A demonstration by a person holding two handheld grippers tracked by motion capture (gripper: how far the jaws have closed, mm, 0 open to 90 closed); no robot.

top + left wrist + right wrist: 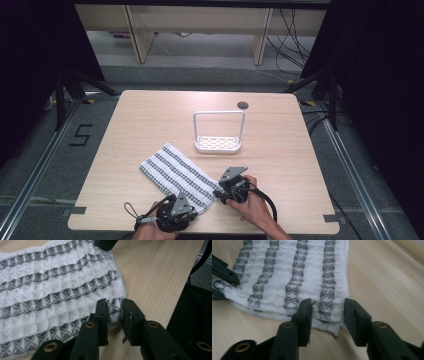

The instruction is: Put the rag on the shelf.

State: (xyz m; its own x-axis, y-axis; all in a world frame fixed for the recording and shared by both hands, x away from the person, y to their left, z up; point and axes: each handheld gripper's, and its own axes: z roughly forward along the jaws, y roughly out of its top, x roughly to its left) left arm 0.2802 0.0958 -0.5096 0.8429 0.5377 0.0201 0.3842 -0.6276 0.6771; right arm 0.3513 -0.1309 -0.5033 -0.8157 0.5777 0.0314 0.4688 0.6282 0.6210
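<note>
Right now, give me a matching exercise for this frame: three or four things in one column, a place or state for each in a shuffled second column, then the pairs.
Things:
1. striped towel
2. white rack
3. left gripper
4. right gripper

Places or states:
A. stands upright behind the towel
B. jaws pinch a towel corner
C. lies folded flat on the table
D. jaws straddle the other near corner with a gap

Pairs: 1-C, 2-A, 3-B, 4-D
</note>
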